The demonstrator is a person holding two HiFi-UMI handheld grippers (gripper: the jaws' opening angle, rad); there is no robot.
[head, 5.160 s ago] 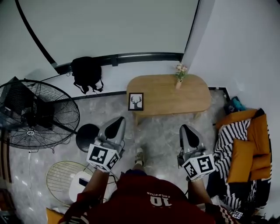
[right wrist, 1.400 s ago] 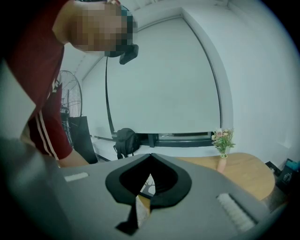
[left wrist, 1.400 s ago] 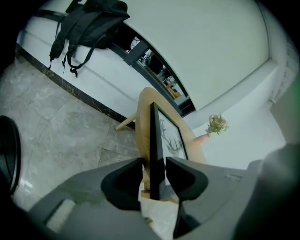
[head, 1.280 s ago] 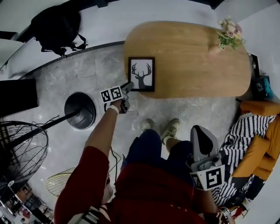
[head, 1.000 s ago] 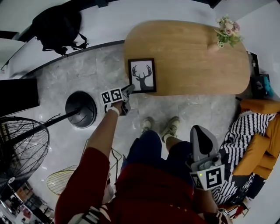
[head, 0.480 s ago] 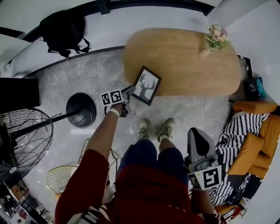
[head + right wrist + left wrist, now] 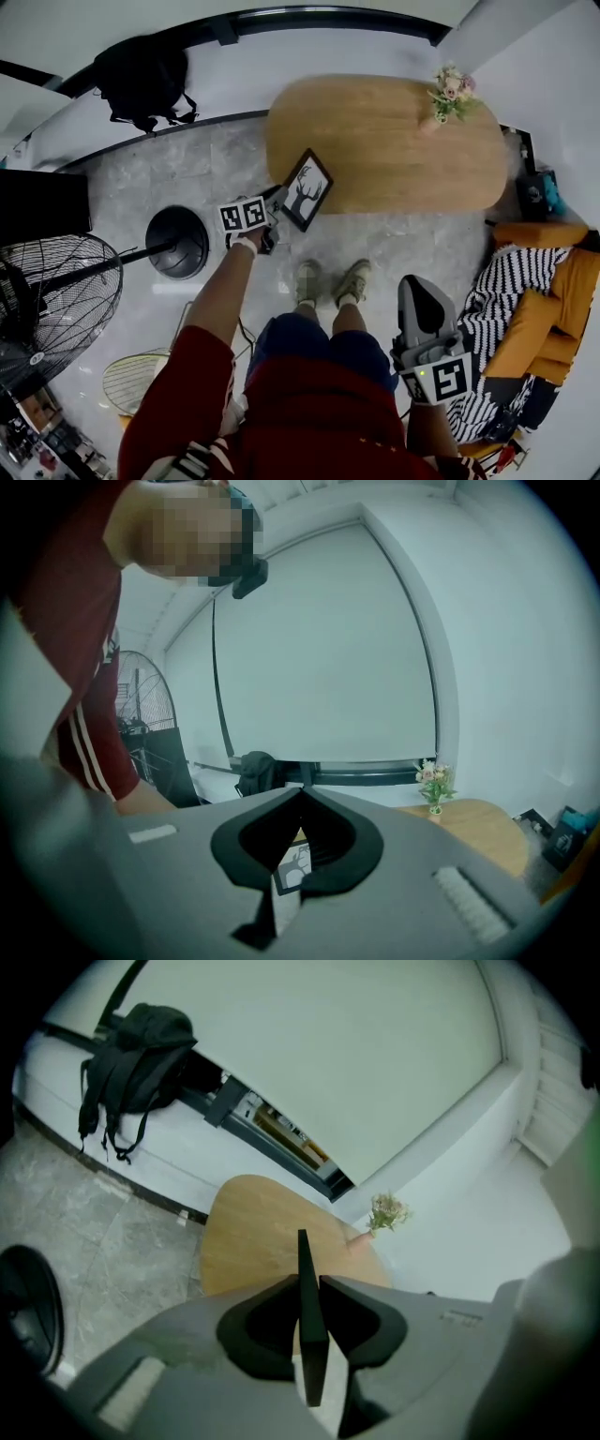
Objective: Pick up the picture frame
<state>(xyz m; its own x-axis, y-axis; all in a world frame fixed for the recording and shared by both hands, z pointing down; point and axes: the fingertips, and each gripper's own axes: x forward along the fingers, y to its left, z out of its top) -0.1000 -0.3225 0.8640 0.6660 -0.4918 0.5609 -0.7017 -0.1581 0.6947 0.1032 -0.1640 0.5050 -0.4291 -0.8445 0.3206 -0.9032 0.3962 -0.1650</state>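
Holding the picture frame [image 7: 307, 187] in the left claw [image 7: 278, 202], clamped by the corner nearest the body with a pad pressed on each face. From the left gripper view, seen edge-on as a thin dark slat running straight up through the closed grip. Held in the air and tilted, just at the desk's near left corner, partly over the wooden desk [image 7: 394, 141] and partly over the grey stone floor [image 7: 225, 159]. Showing a black border and a deer-head silhouette on white.

Holding the right claw [image 7: 410, 281] low and close to the body, well apart from the frame, off the desk's near right side. Shut, with tips together and nothing between them. Pointing toward the desk, with the frame glimpsed far off through the hollow behind the tips in the right gripper view.

At the desk's far right end, a small vase of flowers [image 7: 446, 94]. Beyond the desk's far left corner, a black backpack [image 7: 145, 70]. On the floor left of the desk, a round black fan base [image 7: 176, 242], and further left the wire cage of the fan [image 7: 56, 300]. Right of the desk, a striped cushion [image 7: 506, 281] beside orange cushions [image 7: 534, 328]. Standing just short of the desk's near edge, with both shoes [image 7: 330, 279] on the floor between the two claws.
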